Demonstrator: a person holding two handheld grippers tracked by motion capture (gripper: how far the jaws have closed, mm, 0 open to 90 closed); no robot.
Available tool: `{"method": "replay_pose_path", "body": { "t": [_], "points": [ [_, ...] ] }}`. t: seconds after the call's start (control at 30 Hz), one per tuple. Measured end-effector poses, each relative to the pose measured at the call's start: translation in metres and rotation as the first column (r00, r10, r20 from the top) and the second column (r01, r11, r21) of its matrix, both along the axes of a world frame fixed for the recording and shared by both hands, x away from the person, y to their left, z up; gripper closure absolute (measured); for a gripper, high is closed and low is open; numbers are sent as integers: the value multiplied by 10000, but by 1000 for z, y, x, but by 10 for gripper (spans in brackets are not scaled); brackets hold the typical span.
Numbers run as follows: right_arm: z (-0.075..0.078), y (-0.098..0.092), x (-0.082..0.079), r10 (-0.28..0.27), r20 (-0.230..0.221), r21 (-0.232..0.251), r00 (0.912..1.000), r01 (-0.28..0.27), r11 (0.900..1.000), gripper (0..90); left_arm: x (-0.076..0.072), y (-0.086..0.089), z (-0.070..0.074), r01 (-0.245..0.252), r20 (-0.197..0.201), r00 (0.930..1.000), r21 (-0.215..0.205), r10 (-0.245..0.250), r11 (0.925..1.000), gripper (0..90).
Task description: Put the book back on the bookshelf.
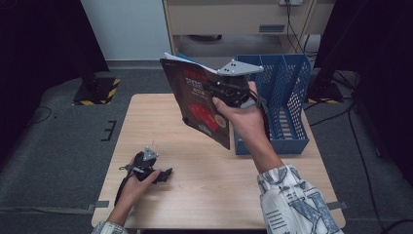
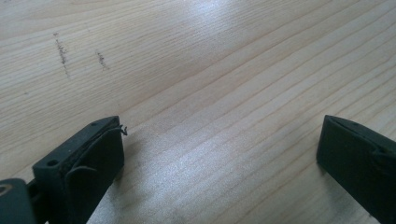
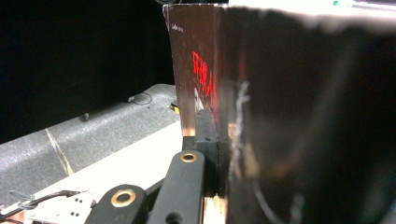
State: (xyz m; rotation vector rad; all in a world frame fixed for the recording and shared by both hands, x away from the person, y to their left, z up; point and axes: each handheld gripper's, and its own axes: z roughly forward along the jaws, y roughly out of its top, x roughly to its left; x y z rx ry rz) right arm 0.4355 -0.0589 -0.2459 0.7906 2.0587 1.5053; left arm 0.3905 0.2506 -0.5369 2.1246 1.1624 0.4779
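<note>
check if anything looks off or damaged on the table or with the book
Nothing spilled or broken. The book hangs tilted in the air, clamped in the right gripper beside the blue file rack. The table has a few small dark scuff marks near the left gripper.

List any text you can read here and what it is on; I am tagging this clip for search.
"202": large red digits on the dark cover of the book, partly readable in the high view.
Other red print on that cover, also in the right gripper view: too blurred to read.
Blue file rack: no text.
</note>
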Motion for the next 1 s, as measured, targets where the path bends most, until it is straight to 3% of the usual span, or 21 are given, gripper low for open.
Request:
{"method": "replay_pose_path", "body": {
  "t": [1.0],
  "points": [
    [14, -37, -1, -625, 106, 541, 9980, 618, 9966, 872, 0, 0, 0, 0, -26, 10000, -16, 0, 10000, 0]
  ]
}}
